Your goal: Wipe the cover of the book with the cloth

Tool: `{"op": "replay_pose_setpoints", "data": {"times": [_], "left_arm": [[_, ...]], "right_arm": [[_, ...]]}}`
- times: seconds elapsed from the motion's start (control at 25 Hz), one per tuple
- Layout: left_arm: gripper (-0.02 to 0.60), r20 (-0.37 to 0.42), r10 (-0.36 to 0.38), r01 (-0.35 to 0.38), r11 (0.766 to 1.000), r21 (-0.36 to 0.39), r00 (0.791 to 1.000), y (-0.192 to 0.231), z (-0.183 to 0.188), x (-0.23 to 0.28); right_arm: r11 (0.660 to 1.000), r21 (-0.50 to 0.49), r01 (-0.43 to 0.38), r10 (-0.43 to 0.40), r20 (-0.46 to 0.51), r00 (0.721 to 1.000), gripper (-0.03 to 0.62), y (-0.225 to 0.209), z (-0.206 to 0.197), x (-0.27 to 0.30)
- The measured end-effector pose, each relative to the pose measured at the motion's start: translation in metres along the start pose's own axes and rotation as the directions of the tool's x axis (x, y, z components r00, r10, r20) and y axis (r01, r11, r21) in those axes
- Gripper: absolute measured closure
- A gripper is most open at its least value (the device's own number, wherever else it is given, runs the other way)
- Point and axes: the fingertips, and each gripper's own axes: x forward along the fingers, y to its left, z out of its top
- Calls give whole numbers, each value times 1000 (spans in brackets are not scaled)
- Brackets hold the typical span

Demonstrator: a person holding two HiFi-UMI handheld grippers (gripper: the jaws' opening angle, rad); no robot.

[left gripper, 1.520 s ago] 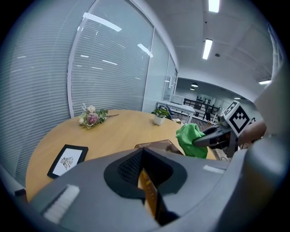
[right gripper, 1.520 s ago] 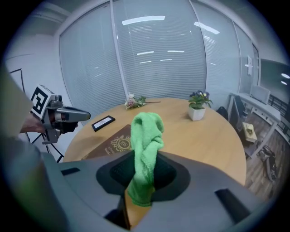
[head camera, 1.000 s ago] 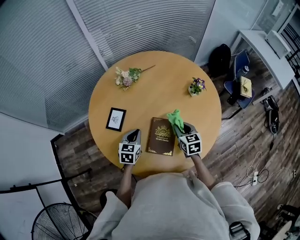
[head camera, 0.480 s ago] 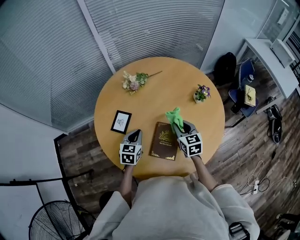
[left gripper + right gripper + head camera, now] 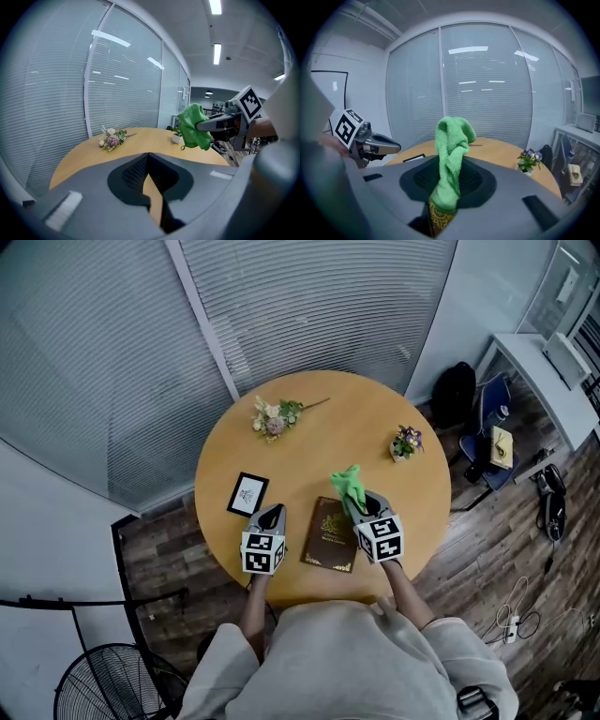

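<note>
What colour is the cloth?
The cloth is bright green, best seen in the right gripper view.

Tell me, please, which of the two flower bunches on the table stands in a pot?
The purple-flowered one by the right edge of the table; the pale bunch lies loose on the far side.

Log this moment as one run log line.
left gripper: shut, empty | right gripper: shut on cloth, above book | wipe: not begun

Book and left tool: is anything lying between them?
Nothing. The head view shows only bare table between the left tool and the book.
</note>
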Motion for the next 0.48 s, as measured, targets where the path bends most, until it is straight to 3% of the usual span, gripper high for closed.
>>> {"op": "replay_pose_setpoints", "data": {"times": [0.48], "left_arm": [[571, 10, 1, -1, 1000, -2, 1000, 2, 3, -2]], "right_arm": [[1000, -5, 1, -2, -15, 1000, 497, 3, -4, 0]]}}
